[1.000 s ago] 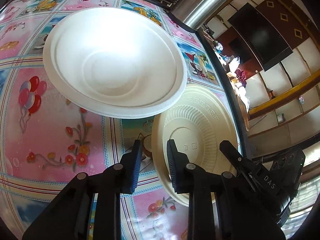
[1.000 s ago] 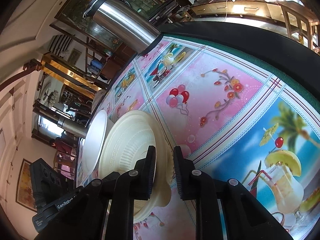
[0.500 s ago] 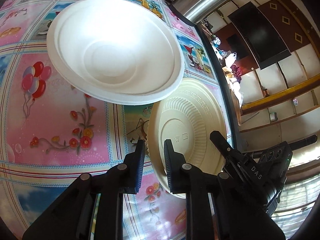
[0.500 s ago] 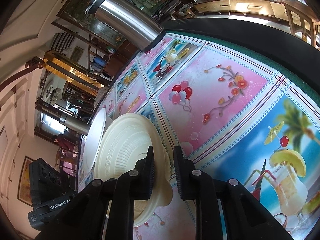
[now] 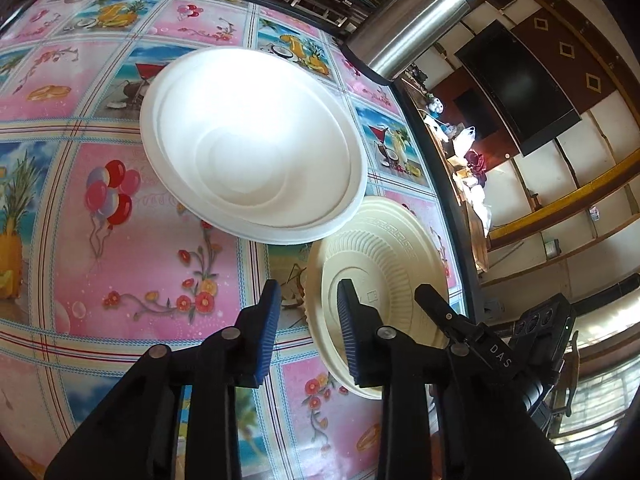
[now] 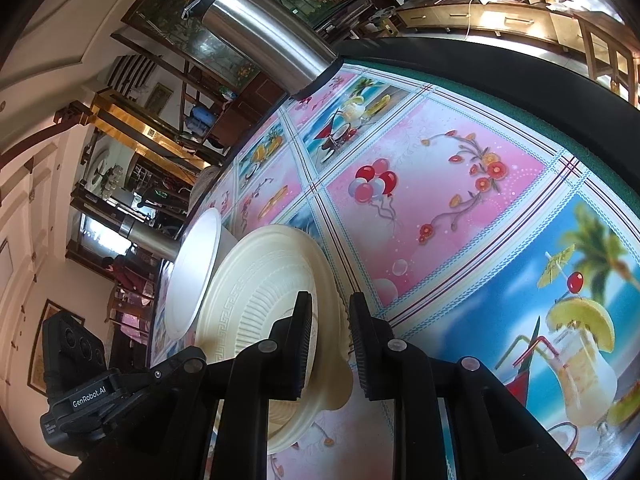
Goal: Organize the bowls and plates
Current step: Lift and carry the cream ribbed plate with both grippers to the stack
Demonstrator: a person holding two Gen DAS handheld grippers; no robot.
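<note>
Nearest us, the left gripper [image 5: 308, 292] stands with its blue pads spread. They have just been opening, and the near rim of the cream plate [image 5: 392, 264] runs up between them, with bare cloth showing between the rim and the left pad, so nothing is pinched there. The right gripper [image 6: 331, 300] straddles the opposite rim of that plate [image 6: 256, 280]. Its jaws are only narrowly parted and have eased apart a little too, but we cannot tell whether its pads press on the rim.

The plate lies bottom-up on the patterned tablecloth [image 5: 140, 272], near the table's right edge. Just beyond it sits the white bowl [image 5: 256, 140], upright, its rim overlapping the plate's far edge in the left view. A steel flask [image 5: 412, 20] stands farther back.

We judge that we are handling the cream plate, between letting go and taking hold. Next we need to be sure the right jaws are clear of the rim, or firmly on it, before either hand moves.
</note>
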